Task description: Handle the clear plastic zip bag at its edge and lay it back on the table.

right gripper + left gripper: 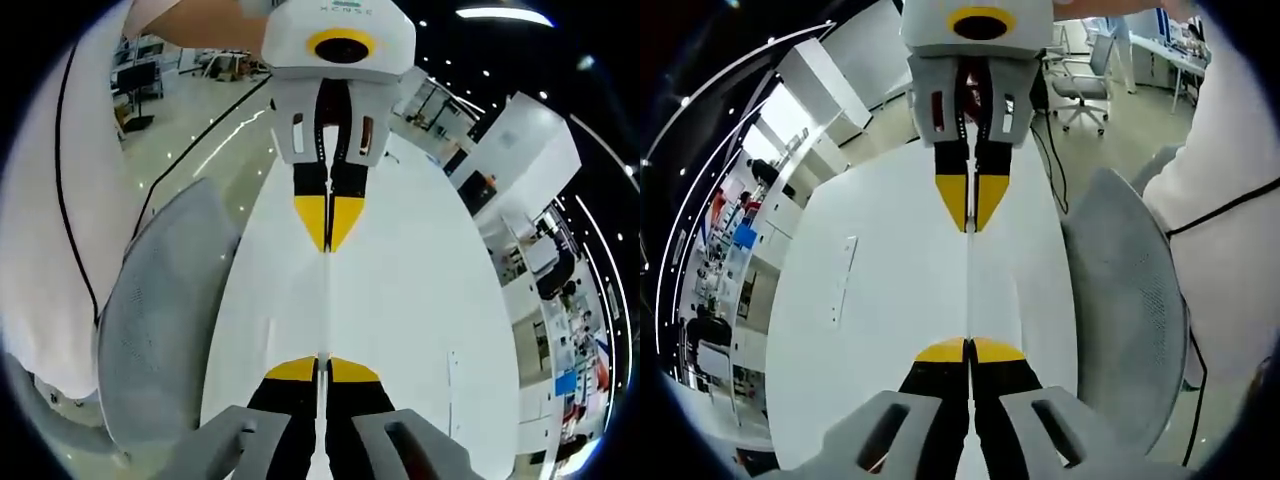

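We find the left claw (969,352) closed, its yellow tips pressed together on the near end of the clear plastic zip bag (969,290). In the left gripper view the right claw (971,215) faces it, likewise closed on the far end. The right gripper view confirms this from the other side: the right claw (322,368) pinches one end and the left claw (327,235) the other.

The bag is held edge-on between the two claws, so it reads as a thin pale line running straight from one pair of tips to the other. Its long axis lies along that line, each end pointing into a claw. It hangs above the white table (890,300), not yet lying on it. A grey chair back (1120,310) stands beside the table, and a person in white clothing (1230,190) is close by.

In our judgement the main risk is slippage: the film is thin and smooth, and each grip takes only a narrow margin. If the claws pull apart, an end may slide out; if they close in, the bag may sag and fold as it is laid down. Releasing one end early would leave it creased.
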